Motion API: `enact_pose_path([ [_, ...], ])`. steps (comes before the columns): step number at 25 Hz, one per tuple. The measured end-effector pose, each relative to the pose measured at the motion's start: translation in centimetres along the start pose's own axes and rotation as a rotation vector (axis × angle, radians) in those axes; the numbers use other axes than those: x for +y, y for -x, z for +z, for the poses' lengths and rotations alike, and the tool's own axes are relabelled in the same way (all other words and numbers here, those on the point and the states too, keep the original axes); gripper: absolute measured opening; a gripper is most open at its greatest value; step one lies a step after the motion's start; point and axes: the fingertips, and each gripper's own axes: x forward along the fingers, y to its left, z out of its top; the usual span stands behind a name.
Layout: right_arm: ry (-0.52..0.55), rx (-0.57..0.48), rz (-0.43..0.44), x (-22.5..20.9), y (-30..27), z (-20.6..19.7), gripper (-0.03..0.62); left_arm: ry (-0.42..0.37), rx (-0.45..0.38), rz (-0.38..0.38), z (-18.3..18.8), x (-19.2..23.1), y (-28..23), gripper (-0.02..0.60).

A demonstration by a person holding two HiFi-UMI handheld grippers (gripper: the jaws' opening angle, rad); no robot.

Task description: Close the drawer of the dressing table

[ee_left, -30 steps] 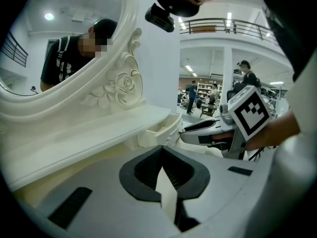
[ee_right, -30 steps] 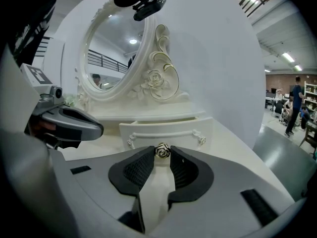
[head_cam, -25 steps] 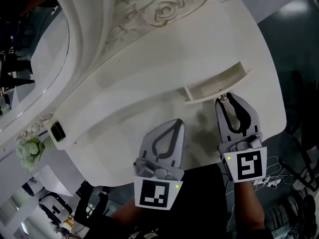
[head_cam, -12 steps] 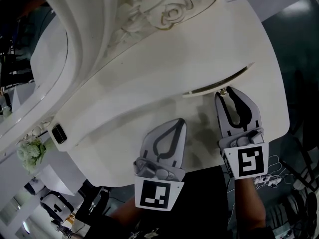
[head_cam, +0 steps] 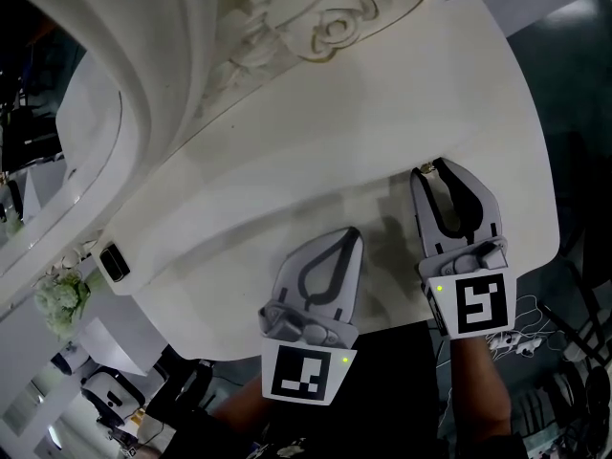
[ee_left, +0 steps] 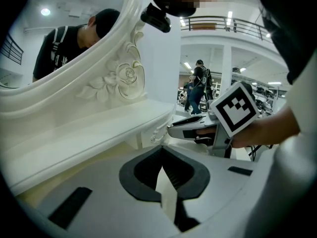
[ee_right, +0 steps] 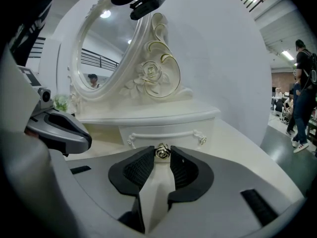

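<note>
While the right gripper (head_cam: 433,170) pinches its small rose-shaped metallic knob (ee_right: 162,152), the drawer (ee_right: 168,135) sits shut at the centre of the right gripper view. Its curved cream front is flush with the glossy, carved dressing table (head_cam: 316,151). The left gripper (ee_left: 161,150), jaws together, holds nothing.

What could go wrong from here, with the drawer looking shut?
1. The right gripper has its fingers clamped on the small rose-shaped metal knob of the white drawer front. Backing off before they open would likely drag the drawer out again.
2. The drawer looks flush with the white dressing table, so further pushing may only strain that knob.
</note>
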Motion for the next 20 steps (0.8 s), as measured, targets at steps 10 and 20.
enact_pose_path([
  [10, 0.010, 0.009, 0.005, -0.2, -1.3, 0.4, 0.094, 0.007, 0.016, 0.003, -0.4, 0.6, -0.1, 0.002],
  [20, 0.046, 0.005, 0.009, -0.1, -1.7, 0.9, 0.092, 0.010, 0.010, -0.012, 0.4, 0.8, -0.7, 0.002],
])
